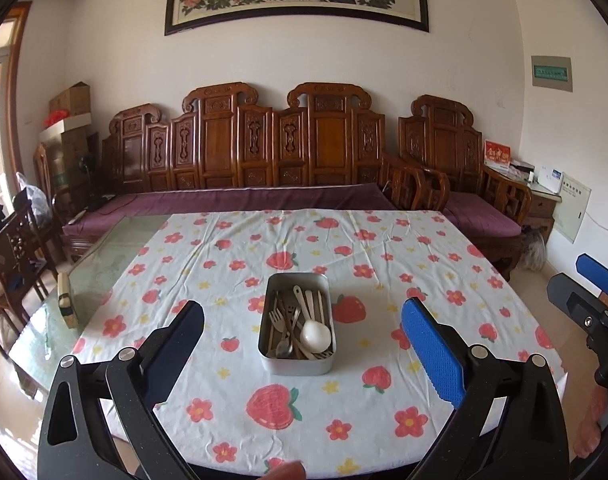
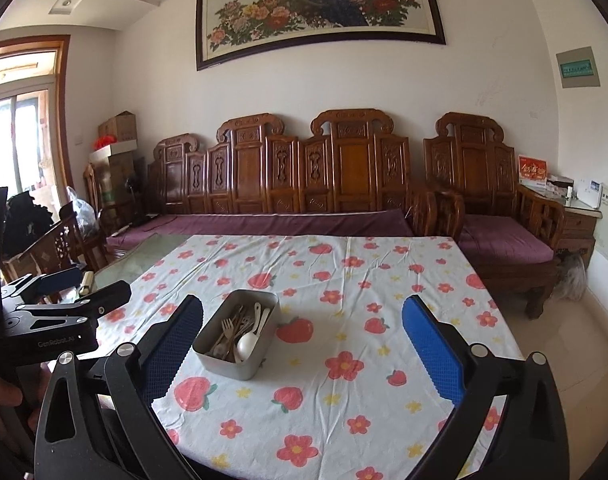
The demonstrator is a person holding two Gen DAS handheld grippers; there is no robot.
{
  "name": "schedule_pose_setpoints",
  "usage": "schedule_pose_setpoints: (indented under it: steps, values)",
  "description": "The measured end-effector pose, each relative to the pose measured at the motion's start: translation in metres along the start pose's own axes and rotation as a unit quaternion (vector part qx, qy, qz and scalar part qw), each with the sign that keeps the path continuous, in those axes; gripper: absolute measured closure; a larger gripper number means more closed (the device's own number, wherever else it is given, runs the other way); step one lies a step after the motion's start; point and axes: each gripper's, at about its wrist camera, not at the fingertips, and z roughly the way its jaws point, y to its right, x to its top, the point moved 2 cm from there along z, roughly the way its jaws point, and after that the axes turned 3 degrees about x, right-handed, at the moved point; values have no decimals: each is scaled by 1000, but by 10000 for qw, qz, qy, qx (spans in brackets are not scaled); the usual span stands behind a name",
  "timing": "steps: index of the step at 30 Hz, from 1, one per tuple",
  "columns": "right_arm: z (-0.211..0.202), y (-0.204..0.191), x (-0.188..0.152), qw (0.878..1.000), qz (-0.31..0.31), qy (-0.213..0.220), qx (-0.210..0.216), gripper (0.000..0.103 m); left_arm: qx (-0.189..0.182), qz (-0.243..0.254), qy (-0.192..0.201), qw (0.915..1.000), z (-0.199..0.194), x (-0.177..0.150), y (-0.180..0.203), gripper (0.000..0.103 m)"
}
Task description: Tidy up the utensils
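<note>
Both claws, left claw [image 1: 304,344] and right claw [image 2: 304,344], hang empty with fingers spread wide above the worktop [image 1: 424,264]. All visible utensils [image 1: 291,328] already lie jumbled inside the metal tin [image 1: 271,364]. That fits either a finished gathering or sorting about to start.

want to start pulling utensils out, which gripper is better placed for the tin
Left, probably. The tin sits centred between the open left gripper fingers; in the right wrist view it lies off beside the open right gripper.
</note>
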Motion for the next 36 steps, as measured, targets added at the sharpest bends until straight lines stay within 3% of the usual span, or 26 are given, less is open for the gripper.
schedule_pose_setpoints:
  steps: [36]
  values:
    - [-6,2,-2,10000,52,40,-24,3,6,33,136,9999,-8,-1,2,8]
